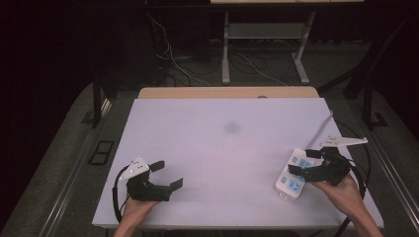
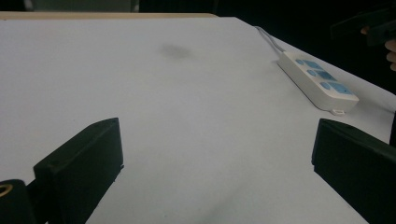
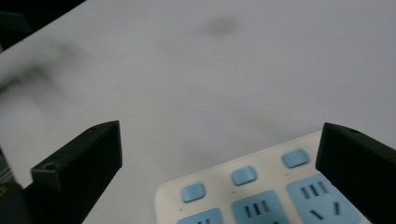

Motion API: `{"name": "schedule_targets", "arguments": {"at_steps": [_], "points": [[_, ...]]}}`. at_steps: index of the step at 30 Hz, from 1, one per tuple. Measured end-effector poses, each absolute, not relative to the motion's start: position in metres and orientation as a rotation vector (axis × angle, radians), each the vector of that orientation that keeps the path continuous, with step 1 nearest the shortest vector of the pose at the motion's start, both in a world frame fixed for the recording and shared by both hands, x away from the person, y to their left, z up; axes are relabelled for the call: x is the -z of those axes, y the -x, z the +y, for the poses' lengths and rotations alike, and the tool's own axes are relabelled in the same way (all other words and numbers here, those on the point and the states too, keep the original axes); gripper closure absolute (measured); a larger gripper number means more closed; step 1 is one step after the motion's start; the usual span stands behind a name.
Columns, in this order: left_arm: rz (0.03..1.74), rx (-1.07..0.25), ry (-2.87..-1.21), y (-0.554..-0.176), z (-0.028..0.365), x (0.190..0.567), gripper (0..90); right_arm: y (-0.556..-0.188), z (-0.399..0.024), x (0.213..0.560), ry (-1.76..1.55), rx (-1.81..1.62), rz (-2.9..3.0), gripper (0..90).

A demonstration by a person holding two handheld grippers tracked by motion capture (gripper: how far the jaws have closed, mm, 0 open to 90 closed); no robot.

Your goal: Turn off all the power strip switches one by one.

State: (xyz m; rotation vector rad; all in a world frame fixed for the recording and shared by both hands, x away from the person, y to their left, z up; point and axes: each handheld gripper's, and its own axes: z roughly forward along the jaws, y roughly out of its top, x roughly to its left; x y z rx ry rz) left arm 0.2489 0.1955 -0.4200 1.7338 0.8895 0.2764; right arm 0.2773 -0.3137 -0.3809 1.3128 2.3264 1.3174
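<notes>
Power strip (image 1: 295, 174) sits flat near the right front edge of the white table (image 1: 222, 148), white body with blue sockets and blue buttons, its grey cable (image 1: 323, 123) running off toward the far right edge. High view gives the layout: right gripper (image 1: 307, 161) hovers over the strip's near half, held in the person's right hand (image 1: 341, 190); left gripper (image 1: 165, 175) is well apart from it at the left front of the table, in the left hand (image 1: 133, 210). Right gripper view adds detail the high view lacks: three blue buttons (image 3: 245, 175) in a row above socket faces with slot holes, strip (image 3: 261, 191) lying low between the two jaws, no contact with either pad that I can see. Right jaws spread wide, nothing pinched. Left gripper view shows the strip (image 2: 319, 79) end-on from across the table, a small tab at its near end, plus a dark smudge (image 2: 175, 50) on the table surface farther back; the same smudge (image 1: 231, 127) shows mid-table from above. Left jaws also spread wide over bare table, holding nothing, touching nothing. No containers on the table.
</notes>
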Motion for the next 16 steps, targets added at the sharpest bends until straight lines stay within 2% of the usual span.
{"name": "schedule_targets", "arguments": {"at_steps": [16], "points": [[0.887,-0.274,-1.743,-0.250,0.195,0.420,0.4,-0.246,-0.304,0.414,-1.250,-1.397,2.276,0.4]]}}
